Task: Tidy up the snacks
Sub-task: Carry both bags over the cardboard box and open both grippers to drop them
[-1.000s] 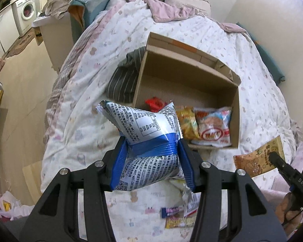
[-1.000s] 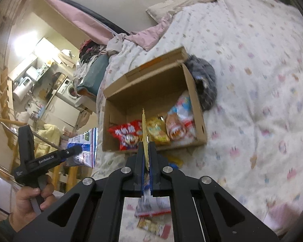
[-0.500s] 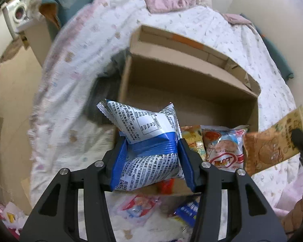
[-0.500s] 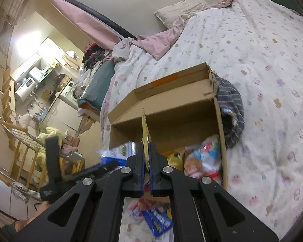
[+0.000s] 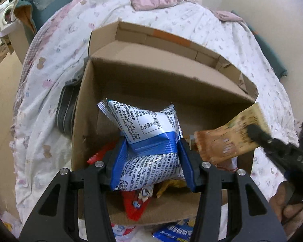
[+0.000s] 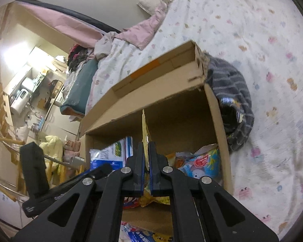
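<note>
My left gripper [image 5: 151,151] is shut on a puffy blue and white snack bag [image 5: 149,137], held over the near part of an open cardboard box [image 5: 171,80] on the bed. My right gripper [image 6: 146,161] is shut on a flat yellow-brown snack packet [image 6: 145,129], seen edge-on above the same box [image 6: 171,111]. In the left wrist view that packet [image 5: 228,139] hangs over the box's right side, with the right gripper [image 5: 258,135] pinching it. Red [image 5: 135,205], yellow [image 5: 171,185] and pink-blue [image 6: 200,165] snack bags lie inside the box.
The box sits on a white patterned duvet [image 5: 50,80]. A grey striped garment [image 6: 232,92] lies against the box's side. Loose snack packs [image 5: 175,234] lie on the bed at the box's near wall. A person's hand [image 5: 286,207] holds the right gripper.
Both grippers moved forward and down towards the box, each keeping its snack. The blue and white bag and the yellow-brown packet now hang over the box's inside.
</note>
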{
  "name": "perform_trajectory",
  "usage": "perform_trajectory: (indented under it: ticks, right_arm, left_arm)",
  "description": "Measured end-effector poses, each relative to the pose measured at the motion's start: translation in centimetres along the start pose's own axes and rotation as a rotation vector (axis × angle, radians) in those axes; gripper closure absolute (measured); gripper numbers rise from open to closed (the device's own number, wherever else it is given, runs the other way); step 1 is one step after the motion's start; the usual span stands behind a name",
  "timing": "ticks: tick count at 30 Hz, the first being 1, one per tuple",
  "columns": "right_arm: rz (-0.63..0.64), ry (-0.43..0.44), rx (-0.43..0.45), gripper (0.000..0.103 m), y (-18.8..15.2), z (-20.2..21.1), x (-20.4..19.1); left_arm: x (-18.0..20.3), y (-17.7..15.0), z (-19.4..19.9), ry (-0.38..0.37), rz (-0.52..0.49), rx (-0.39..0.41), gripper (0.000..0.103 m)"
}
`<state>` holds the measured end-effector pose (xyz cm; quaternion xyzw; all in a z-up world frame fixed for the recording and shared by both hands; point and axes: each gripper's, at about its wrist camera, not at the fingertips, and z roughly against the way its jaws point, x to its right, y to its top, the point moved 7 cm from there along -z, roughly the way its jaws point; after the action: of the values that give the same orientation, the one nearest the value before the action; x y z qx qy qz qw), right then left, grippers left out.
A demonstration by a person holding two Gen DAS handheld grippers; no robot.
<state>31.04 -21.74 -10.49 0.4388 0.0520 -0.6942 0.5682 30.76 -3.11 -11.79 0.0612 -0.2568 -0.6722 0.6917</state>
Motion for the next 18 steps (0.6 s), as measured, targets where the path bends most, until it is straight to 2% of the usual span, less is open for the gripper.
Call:
perform_trajectory:
  ticks: [4,7,14,18]
  right_arm:
    - [0.006,-0.009,-0.012,0.100,-0.2,-1.1,-0.3]
    - [0.030,-0.027,-0.031,0.100,-0.5,-1.9,-0.6]
    - [0.035,-0.053,-0.045,0.099,-0.9,-2.4,-0.3]
    - [0.064,-0.078,-0.045,0.094,-0.9,-2.4,-0.5]
  left_arm:
    - [0.0,0.6,-0.4,-0.026,0.026,0.001,0.056]
    - [0.1,0.8,-0.3,-0.027,0.010,0.013,0.055]
    - [1.3,1.1,0.4,0.017,-0.082,0.057,0.053]
    - [1.6,1.0,0.7,0.035,-0.102,0.059,0.050]
